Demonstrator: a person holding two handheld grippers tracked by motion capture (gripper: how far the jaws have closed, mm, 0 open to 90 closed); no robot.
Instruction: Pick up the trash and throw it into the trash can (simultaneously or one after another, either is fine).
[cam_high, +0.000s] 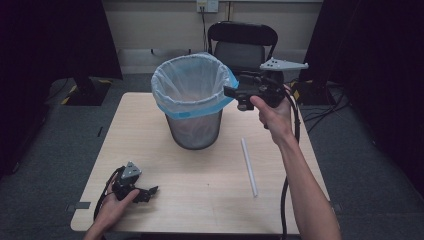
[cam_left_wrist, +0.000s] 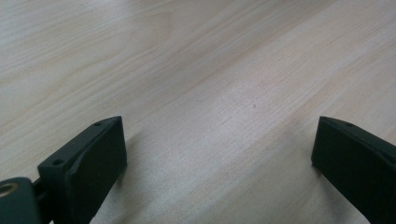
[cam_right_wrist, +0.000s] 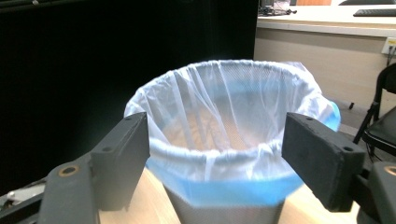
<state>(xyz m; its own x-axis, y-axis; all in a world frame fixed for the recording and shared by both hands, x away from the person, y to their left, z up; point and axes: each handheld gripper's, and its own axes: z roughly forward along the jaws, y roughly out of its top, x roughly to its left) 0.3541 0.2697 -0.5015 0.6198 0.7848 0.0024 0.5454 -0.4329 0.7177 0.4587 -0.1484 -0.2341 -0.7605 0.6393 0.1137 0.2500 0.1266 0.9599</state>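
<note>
From the high view, the right gripper (cam_high: 231, 92) hangs beside the bin (cam_high: 193, 100) rim, jaws apart with nothing between them, level with the blue bag hem (cam_high: 192, 113); my guess is the liner is the target, so approach level and pinch only plastic. The left gripper (cam_high: 150, 192) rests near the table (cam_high: 210, 200) front edge, well apart from the white tube (cam_high: 249, 166)

Left gripper view: jaws wide over bare wood

Right gripper view: the bag rim (cam_right_wrist: 219, 158) sits between the open jaws, chair (cam_right_wrist: 380, 121) off to one side
</note>
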